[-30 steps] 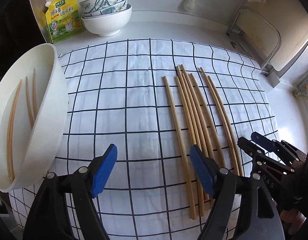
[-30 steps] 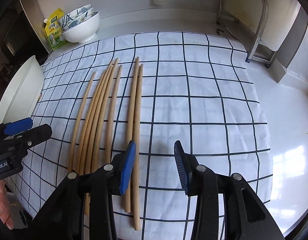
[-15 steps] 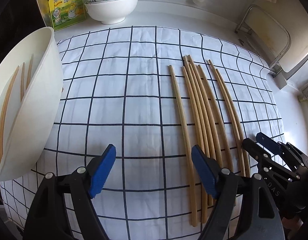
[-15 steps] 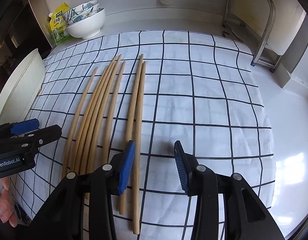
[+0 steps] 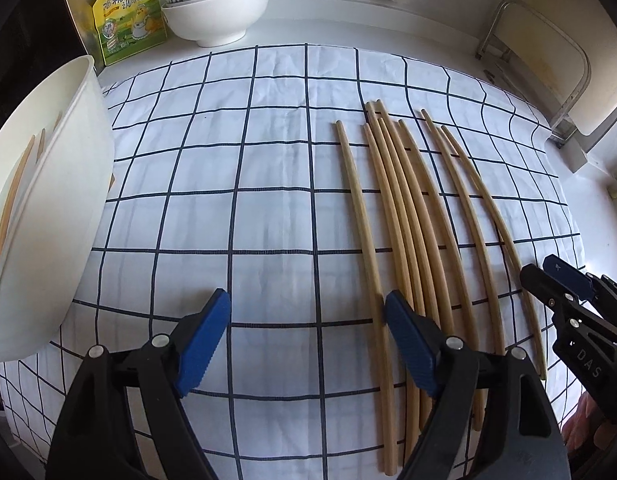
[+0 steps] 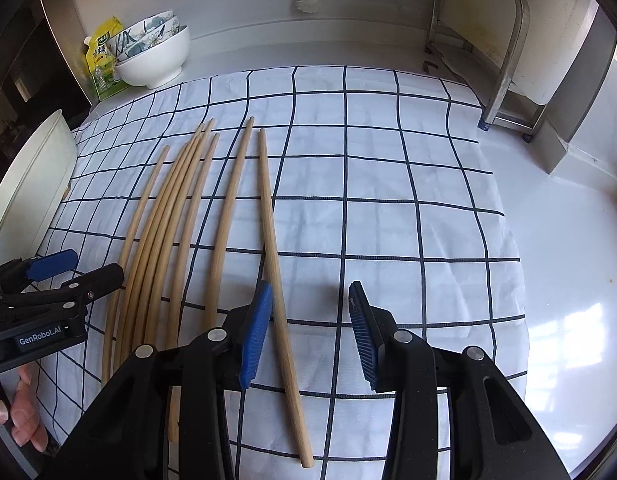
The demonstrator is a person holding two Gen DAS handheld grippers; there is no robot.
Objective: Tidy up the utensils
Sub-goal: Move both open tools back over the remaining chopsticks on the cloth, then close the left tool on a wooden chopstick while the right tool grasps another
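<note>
Several long wooden chopsticks [image 5: 412, 216] lie side by side on a white cloth with a dark grid [image 5: 236, 160]; they also show in the right wrist view [image 6: 176, 216]. My left gripper [image 5: 306, 338] is open and empty, low over the cloth, its right finger over the leftmost chopstick's near end. My right gripper [image 6: 308, 332] is open and empty, with the rightmost chopstick [image 6: 274, 240] lying between its fingers, next to the left pad. A tilted white holder [image 5: 48, 208] at the left has chopsticks [image 5: 12, 196] inside.
Stacked bowls [image 5: 216, 4] and a yellow seasoning pouch [image 5: 126, 12] stand at the back left. A metal rack [image 6: 488, 60] stands at the back right. White counter [image 6: 568, 280] lies right of the cloth. Each gripper shows in the other's view.
Both grippers have moved forward over the cloth. The right gripper has shifted so the rightmost chopstick now lies between its fingers. Both stay open.
</note>
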